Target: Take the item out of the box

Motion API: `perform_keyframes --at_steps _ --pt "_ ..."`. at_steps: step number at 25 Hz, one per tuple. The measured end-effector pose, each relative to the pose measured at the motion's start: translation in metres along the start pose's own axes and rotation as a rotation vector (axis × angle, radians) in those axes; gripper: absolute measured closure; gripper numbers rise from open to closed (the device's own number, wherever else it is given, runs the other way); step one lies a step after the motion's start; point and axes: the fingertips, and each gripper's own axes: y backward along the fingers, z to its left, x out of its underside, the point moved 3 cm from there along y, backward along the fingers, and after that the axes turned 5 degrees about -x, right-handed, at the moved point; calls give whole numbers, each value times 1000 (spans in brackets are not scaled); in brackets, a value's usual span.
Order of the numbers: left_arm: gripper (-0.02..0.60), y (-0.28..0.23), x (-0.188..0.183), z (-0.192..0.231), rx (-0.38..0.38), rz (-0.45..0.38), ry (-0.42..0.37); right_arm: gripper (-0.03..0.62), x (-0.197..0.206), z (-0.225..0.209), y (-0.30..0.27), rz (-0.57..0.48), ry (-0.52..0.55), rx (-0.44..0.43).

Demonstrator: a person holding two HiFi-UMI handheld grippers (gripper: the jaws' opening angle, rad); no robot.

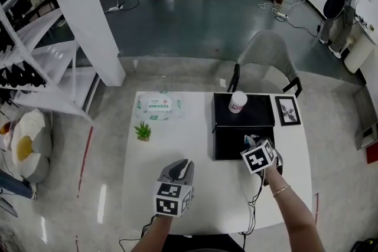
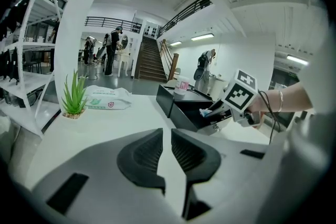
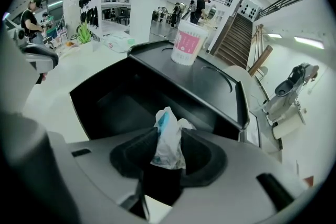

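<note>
The right gripper view gives what the head view cannot: a crumpled white packet (image 3: 168, 144) with a blue patch, standing up between the jaws of the right gripper (image 3: 169, 134). The ribbed pads press it from both sides. The jaws are partly closed, held apart only by the packet, so this claw is clenched on it. From the head view the packet is just a pale speck at the tip of the right gripper (image 1: 251, 142), and what kind of packet it is I cannot say for sure.

The left gripper view gives a side look. It shows the right gripper (image 2: 212, 112) with the packet (image 2: 206, 112) at its tip, over the near edge of the black box (image 2: 181, 113). Whether the packet is raised clear of the box floor is hard to judge.

The box (image 3: 94, 97) lies open just beyond the jaws, its dark inside bare past the packet. Its lid (image 3: 210, 81) lies flat behind, with a pink-and-white cup (image 3: 186, 42) upright on it.

The left gripper (image 2: 167, 139) hangs over the white table (image 1: 177, 144), well apart from the box. Its jaws are drawn in to a thin slit and nothing is between them.

Only the head view shows the whole table: a small green plant (image 1: 143, 131), a pack of wipes (image 1: 158, 106), and a framed picture (image 1: 287, 110) beside the lid
</note>
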Motion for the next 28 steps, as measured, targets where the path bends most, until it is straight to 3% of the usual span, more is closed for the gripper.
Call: perform_keyframes --at_steps 18,28 --pt "546 3 -1 -8 31 -1 -30 461 -3 14 46 -258 -129 12" --pt "546 3 -5 -17 64 -8 -73 464 -4 36 87 -419 -266 -25"
